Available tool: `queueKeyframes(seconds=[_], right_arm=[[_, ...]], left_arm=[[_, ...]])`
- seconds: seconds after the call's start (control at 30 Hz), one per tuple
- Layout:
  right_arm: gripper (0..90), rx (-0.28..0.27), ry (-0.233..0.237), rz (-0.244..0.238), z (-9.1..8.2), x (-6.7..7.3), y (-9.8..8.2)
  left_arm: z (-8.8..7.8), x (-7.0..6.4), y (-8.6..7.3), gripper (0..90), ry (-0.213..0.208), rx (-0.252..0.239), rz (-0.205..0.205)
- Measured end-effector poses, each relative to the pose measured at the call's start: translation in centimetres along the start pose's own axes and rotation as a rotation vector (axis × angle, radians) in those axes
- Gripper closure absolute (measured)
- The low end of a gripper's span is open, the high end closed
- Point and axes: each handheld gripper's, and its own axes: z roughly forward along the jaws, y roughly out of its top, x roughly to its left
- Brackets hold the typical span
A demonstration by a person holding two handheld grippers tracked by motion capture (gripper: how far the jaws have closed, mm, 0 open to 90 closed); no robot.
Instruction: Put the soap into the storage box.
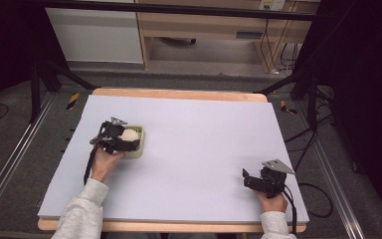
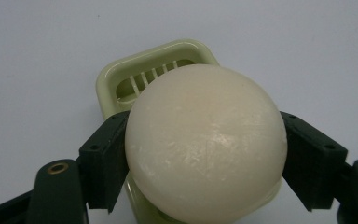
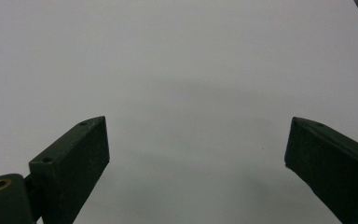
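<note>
Egg: a peeled white egg (image 2: 205, 144) fills the near foreground, pinched between both jaws of the left claw (image 2: 204, 161).
Slicer: a pale green egg slicer (image 2: 154, 74) directly beneath the egg.
Place: worktop (image 1: 204, 149), at 9 o'clock.
Right claw (image 3: 196, 158): released, jaws wide, at 4 o'clock.

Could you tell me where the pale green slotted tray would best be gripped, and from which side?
Probably its bare far rim: the green slotted tray has a raised, rounded lip there, thin enough for jaws to straddle. Its near part sits under the white ball held by the left gripper, so the open right gripper should come from above.
</note>
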Motion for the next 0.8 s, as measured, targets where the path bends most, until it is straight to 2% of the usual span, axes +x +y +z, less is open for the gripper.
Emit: queueKeyframes(seconds=[0.8], right_arm=[[6.8, 0.003, 0.002, 0.001, 0.03, 0.02, -0.02]], left_arm=[[1.07, 0.19, -0.32, 24.1, 0.009, 0.018, -0.003]])
